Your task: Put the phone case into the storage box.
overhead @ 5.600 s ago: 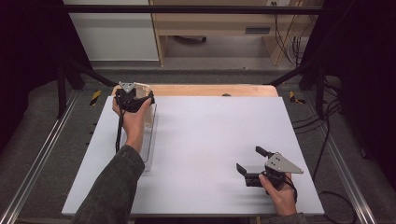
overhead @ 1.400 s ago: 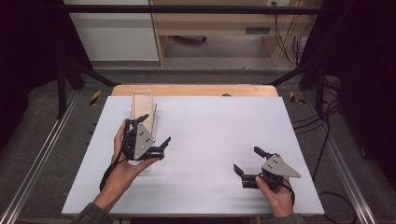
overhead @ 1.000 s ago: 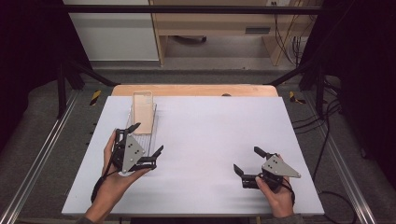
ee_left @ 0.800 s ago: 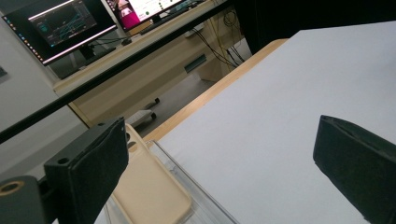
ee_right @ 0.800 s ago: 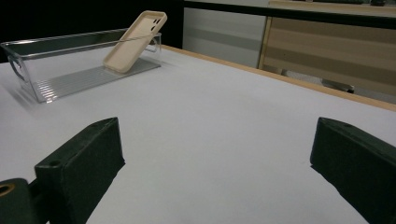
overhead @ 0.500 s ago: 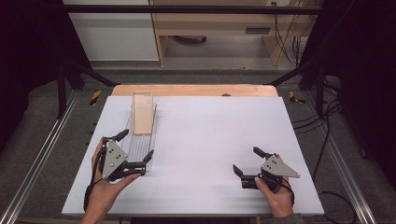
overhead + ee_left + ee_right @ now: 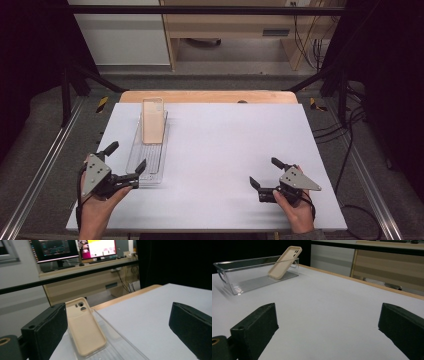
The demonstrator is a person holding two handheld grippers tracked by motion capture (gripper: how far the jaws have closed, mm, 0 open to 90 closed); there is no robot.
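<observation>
Both tongs (image 7: pixel 125 159) (image 7: pixel 265 173) low, wide apart

Person working bare-handed, left hand (image 7: pixel 95 205) and right hand (image 7: pixel 295 210) showing no gloves; grey sleeve edge peeking at right wrist. Left gripper (image 7: pixel 124 161) wearing grey three-cornered plate dotted with small dark screws, black body beneath, black cable trailing down. Right gripper (image 7: pixel 265 172) carrying matching grey plate, black cable looping. Jaws showing as blocky matte black pads, small hole near each base.
</observation>
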